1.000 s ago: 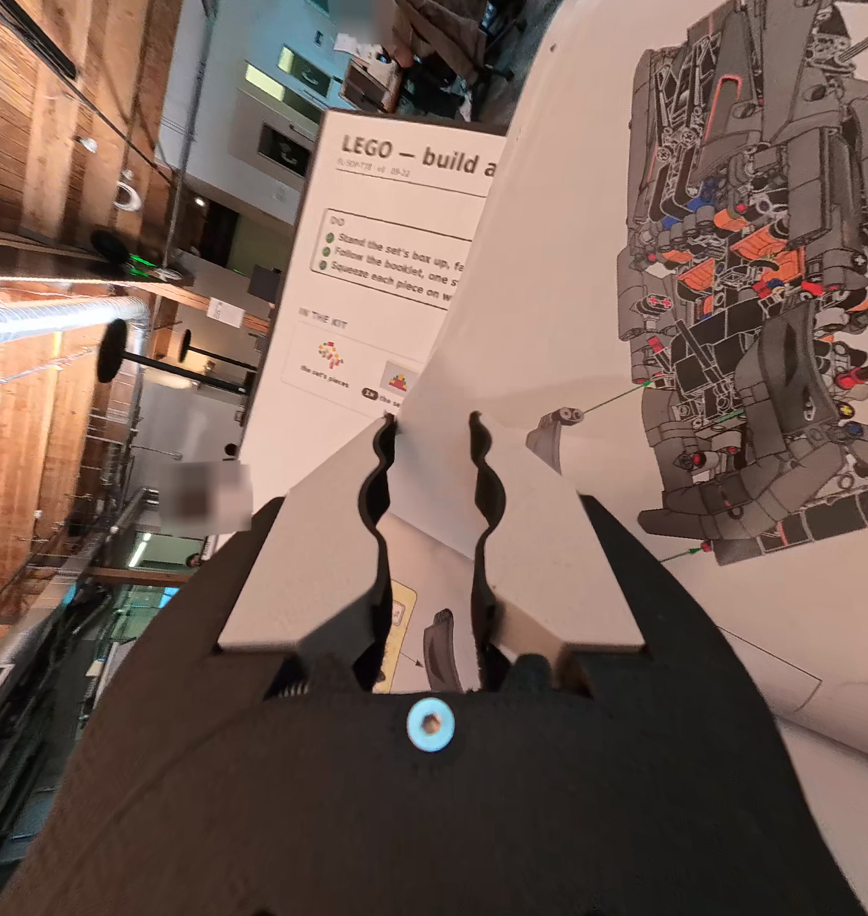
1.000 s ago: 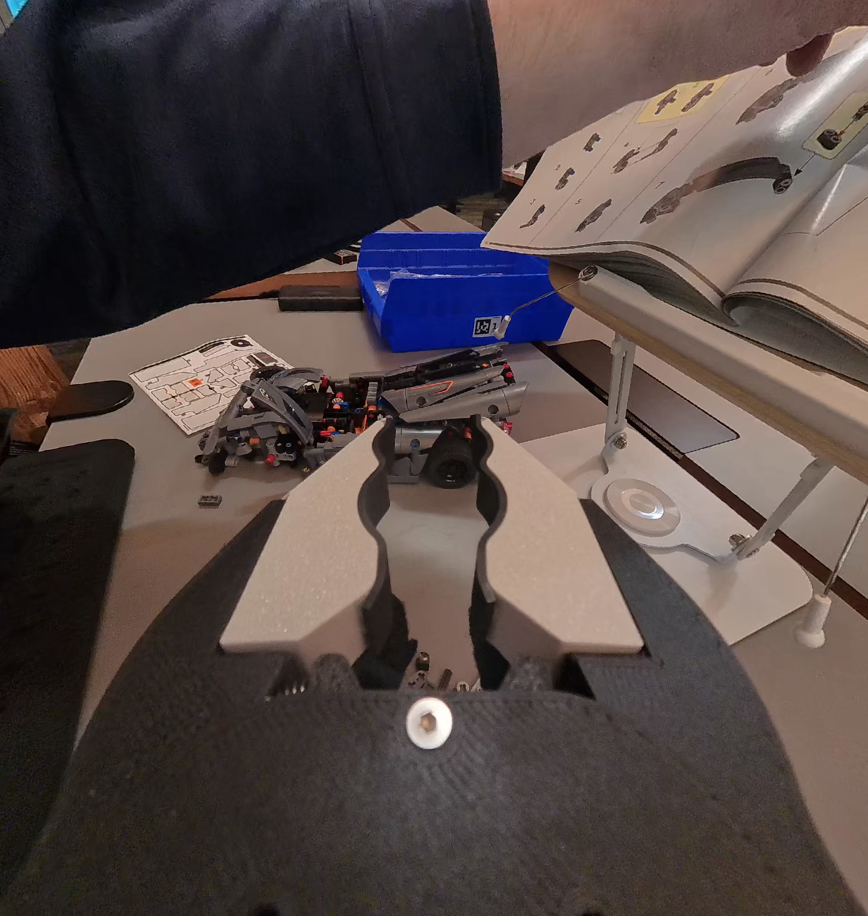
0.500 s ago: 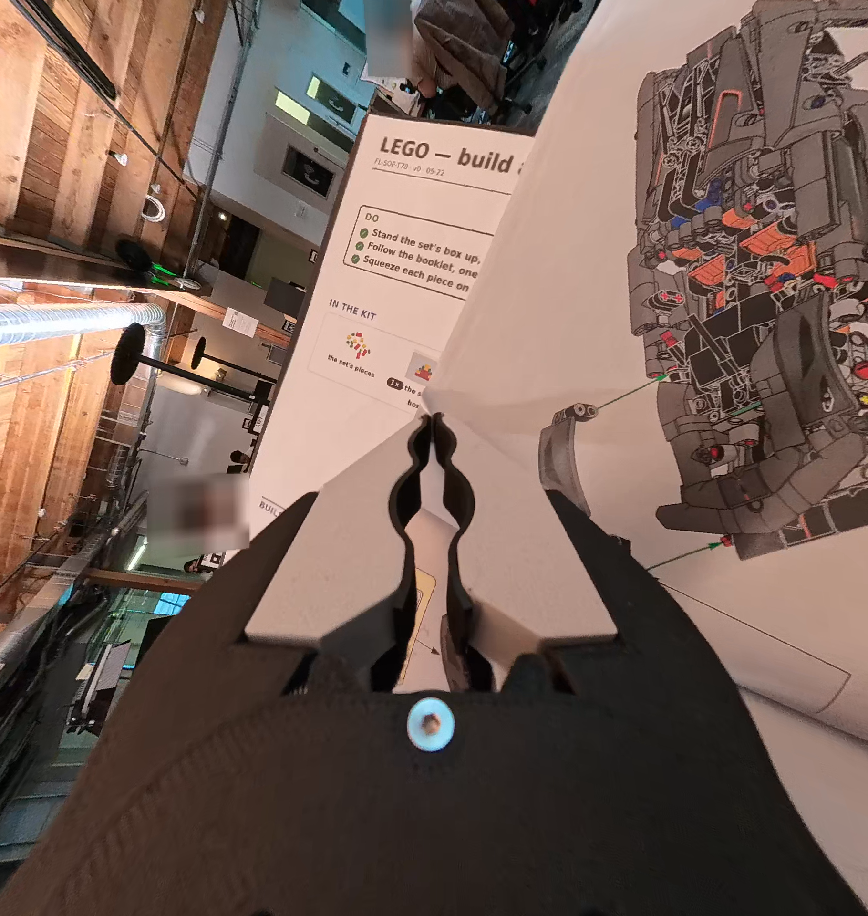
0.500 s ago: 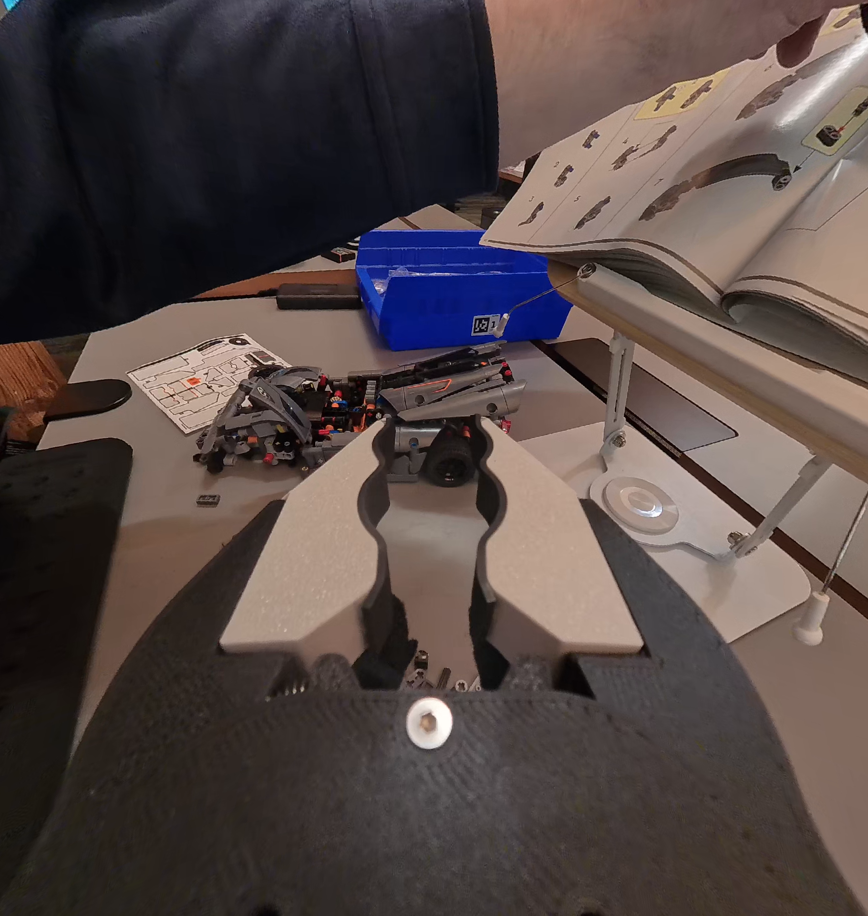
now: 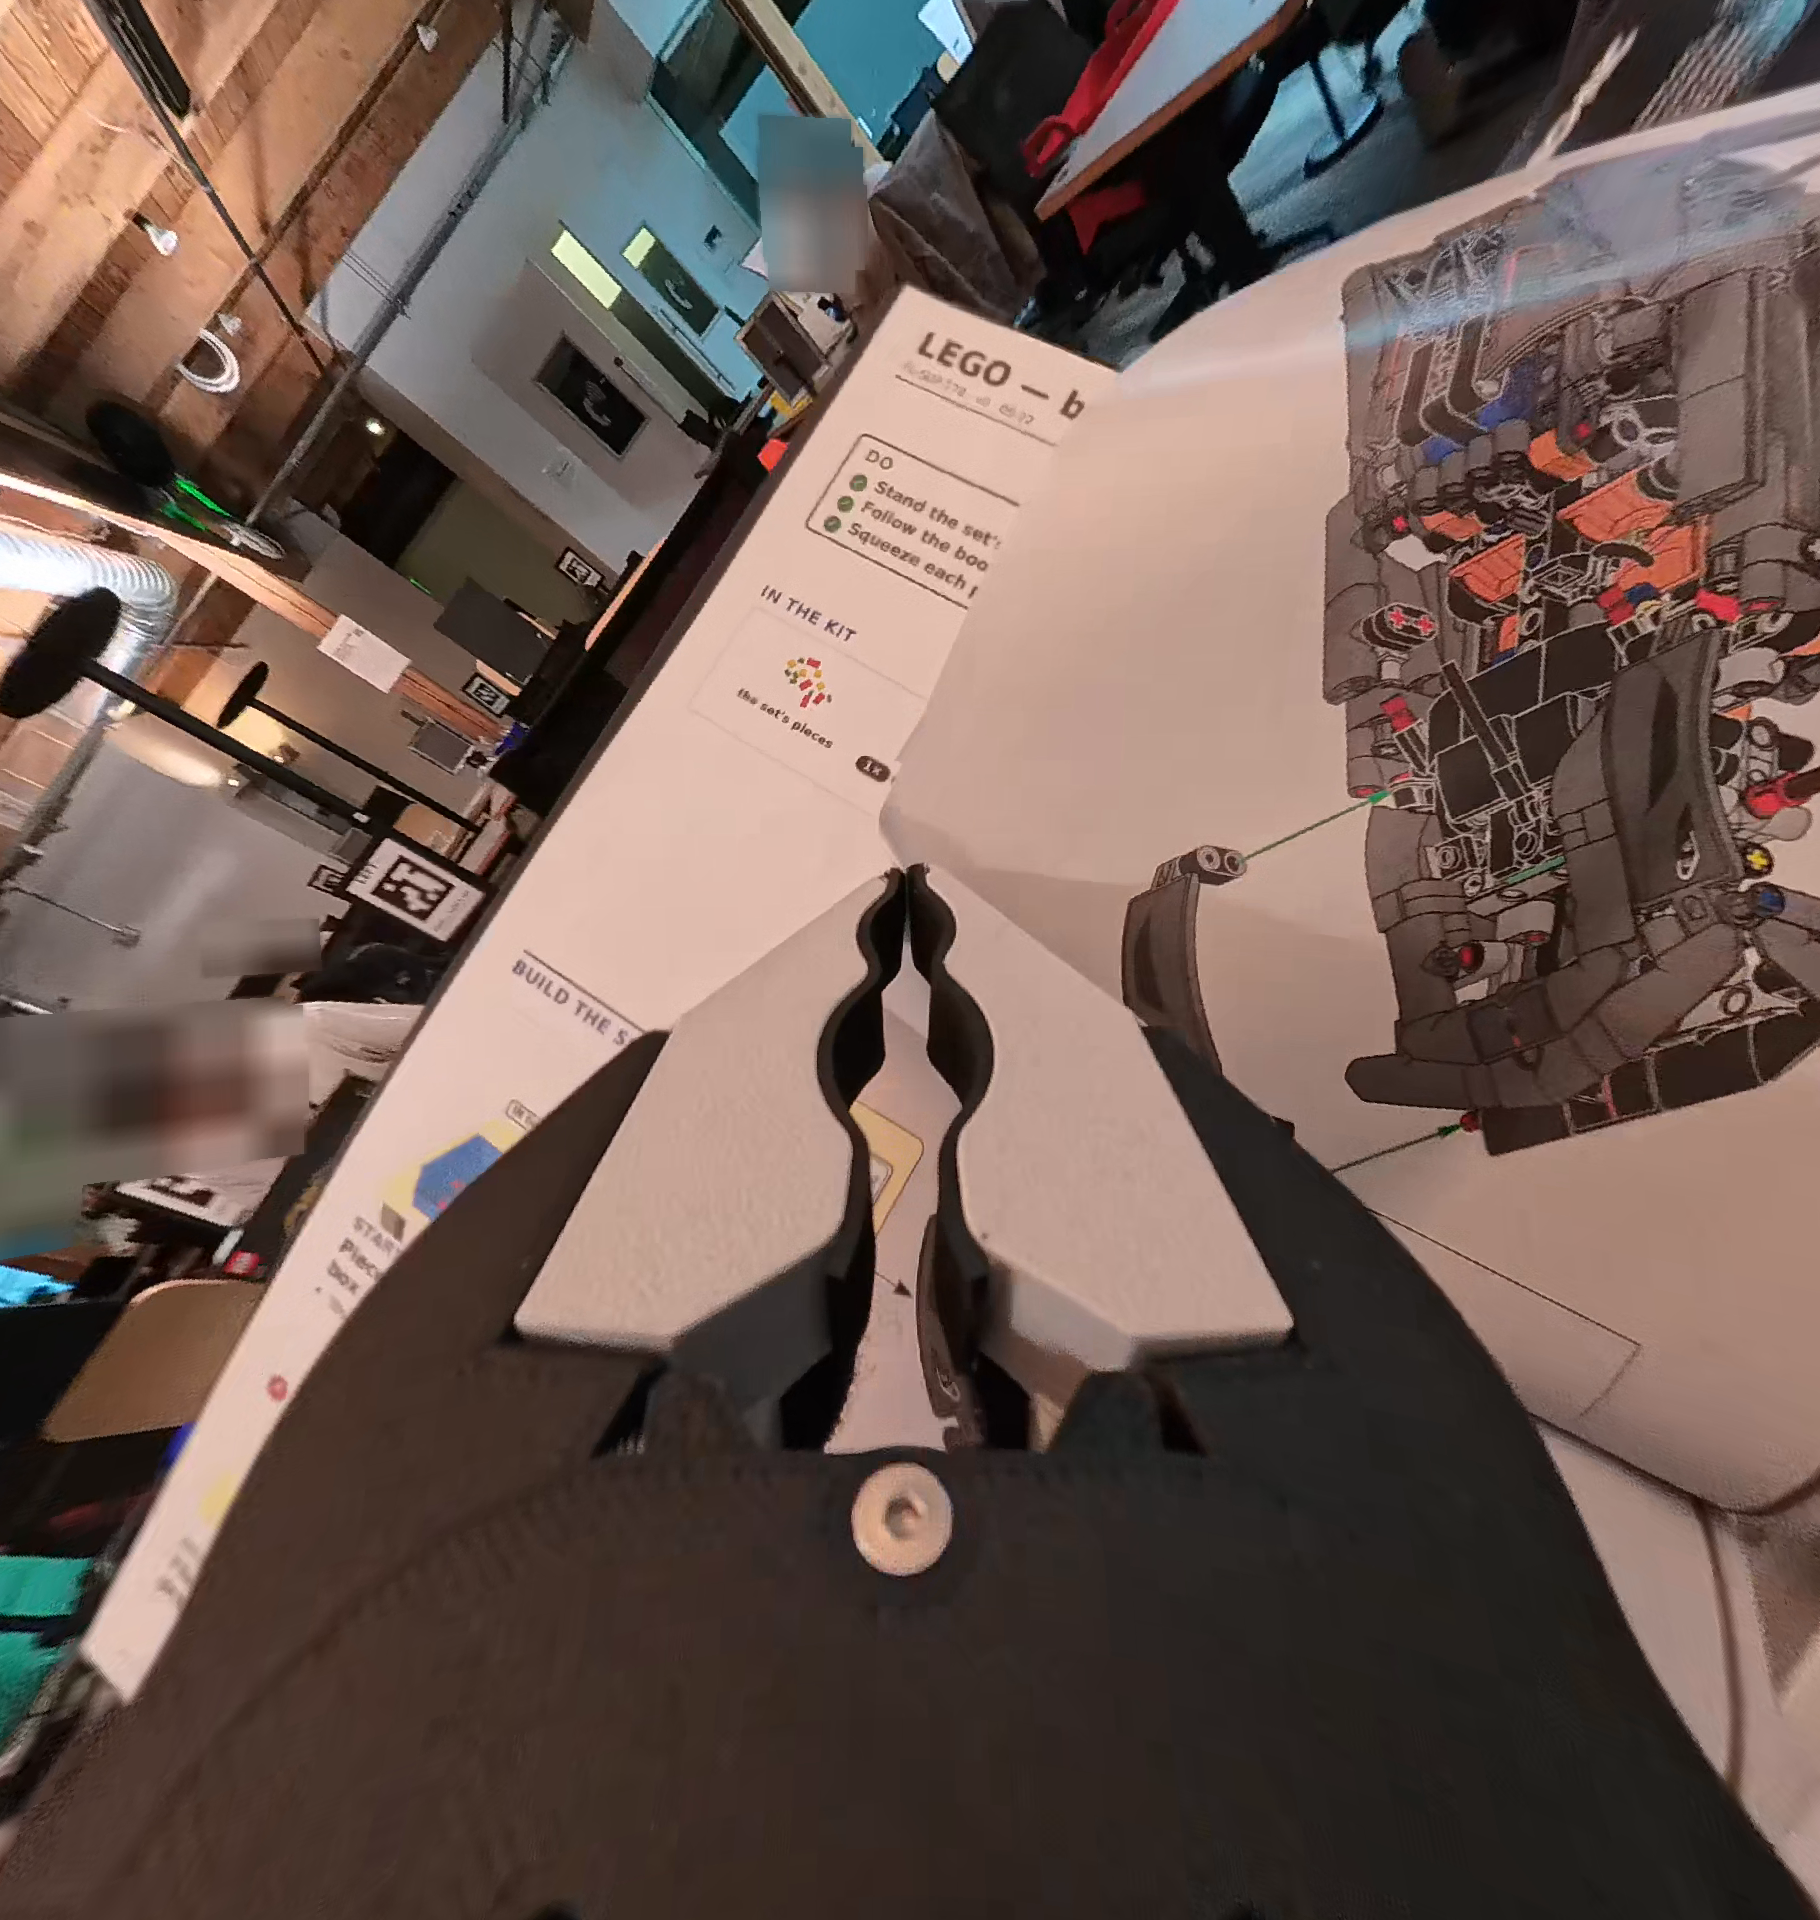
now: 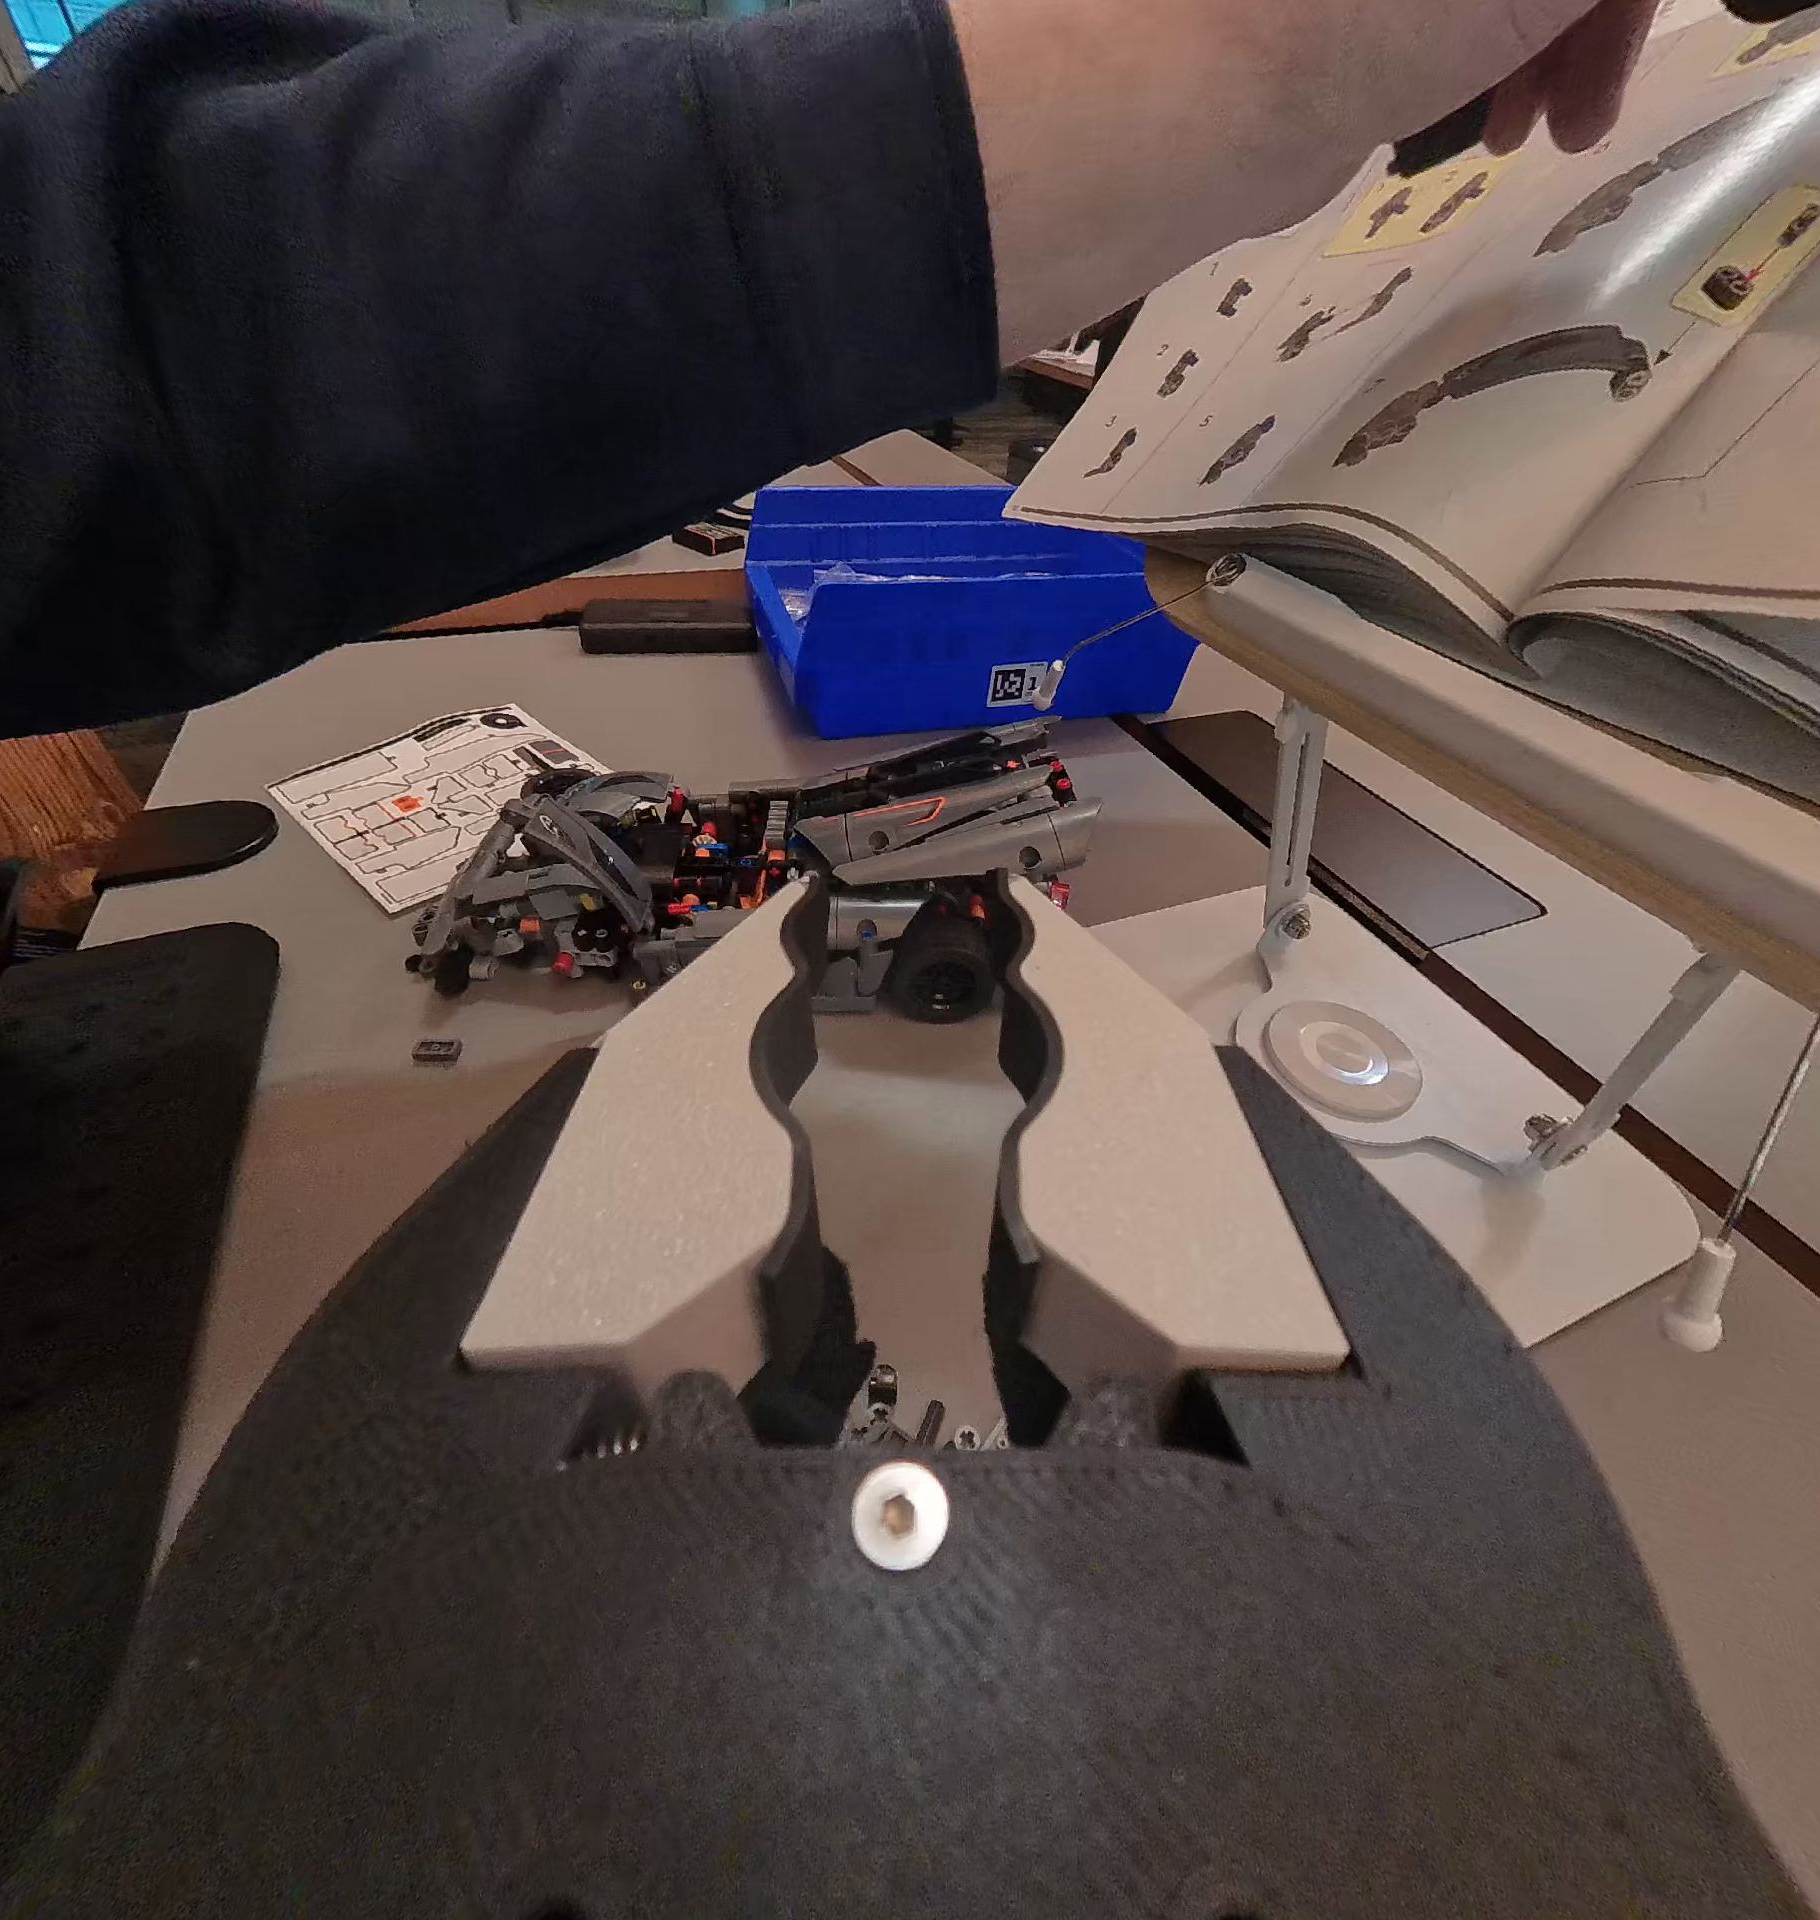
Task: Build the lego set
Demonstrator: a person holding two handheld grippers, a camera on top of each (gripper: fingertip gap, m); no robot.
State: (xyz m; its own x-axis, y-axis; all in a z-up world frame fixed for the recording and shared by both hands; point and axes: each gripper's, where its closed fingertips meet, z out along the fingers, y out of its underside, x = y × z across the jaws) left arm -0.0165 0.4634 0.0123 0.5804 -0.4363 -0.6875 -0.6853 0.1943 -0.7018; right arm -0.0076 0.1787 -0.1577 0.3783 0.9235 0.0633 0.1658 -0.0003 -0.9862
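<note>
Left claw [image 5: 904, 878] clenched at booklet page [image 5: 1249, 727] corner; right claw [image 6: 904, 899] released above table [image 6: 885, 1122].

Booklet page [image 5: 1249, 644] is running off the right and top edges in the left wrist view, its far corner smeared by blur, and it is covering the right part of the white instruction card [image 5: 677, 883] behind. Left tongs [image 5: 904, 878] are blocking the page edge at their tips, so whether paper is being pinched is not showing. In the right wrist view the sleeve [image 6: 418, 312] is hiding the table's [image 6: 677, 707] far side, and the right tongs [image 6: 901, 904] are covering the lego car's [image 6: 781, 852] near side.
</note>
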